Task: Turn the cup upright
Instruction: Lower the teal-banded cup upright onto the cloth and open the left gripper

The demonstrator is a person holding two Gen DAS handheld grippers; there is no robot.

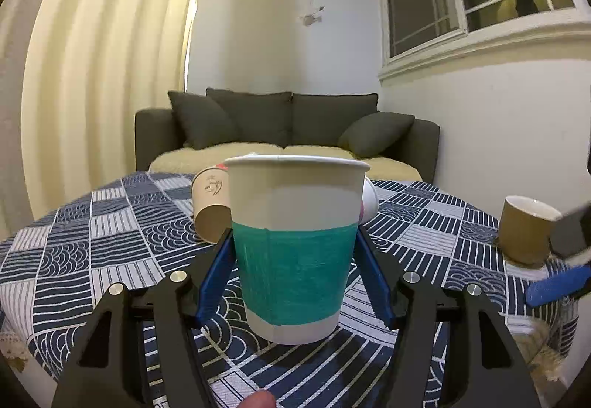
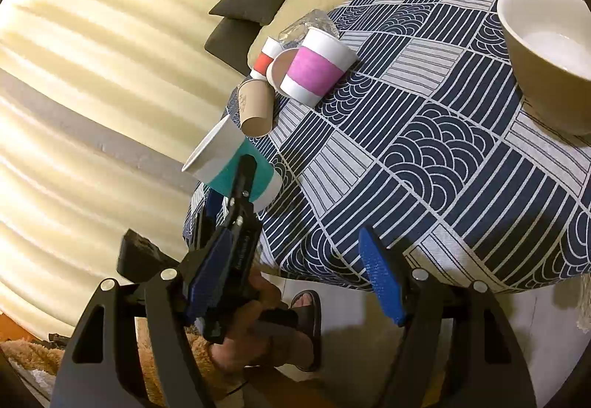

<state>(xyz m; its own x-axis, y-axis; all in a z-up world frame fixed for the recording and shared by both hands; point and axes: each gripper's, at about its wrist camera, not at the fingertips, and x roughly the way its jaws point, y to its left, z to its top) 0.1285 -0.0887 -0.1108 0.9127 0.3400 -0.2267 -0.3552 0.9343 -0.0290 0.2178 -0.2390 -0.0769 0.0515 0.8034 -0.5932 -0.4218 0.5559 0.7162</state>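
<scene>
A white paper cup with a teal band stands upright, mouth up, between the blue fingers of my left gripper, which is shut on its sides low over the patterned tablecloth. The cup also shows in the right wrist view with the left gripper around it. My right gripper is open and empty, off the table's near edge. Its blue pad shows at the right of the left wrist view.
A brown paper cup lies on its side behind the teal cup. A pink-banded cup and a red-banded cup lie near it. A tan mug stands at the right. A grey sofa is beyond the table.
</scene>
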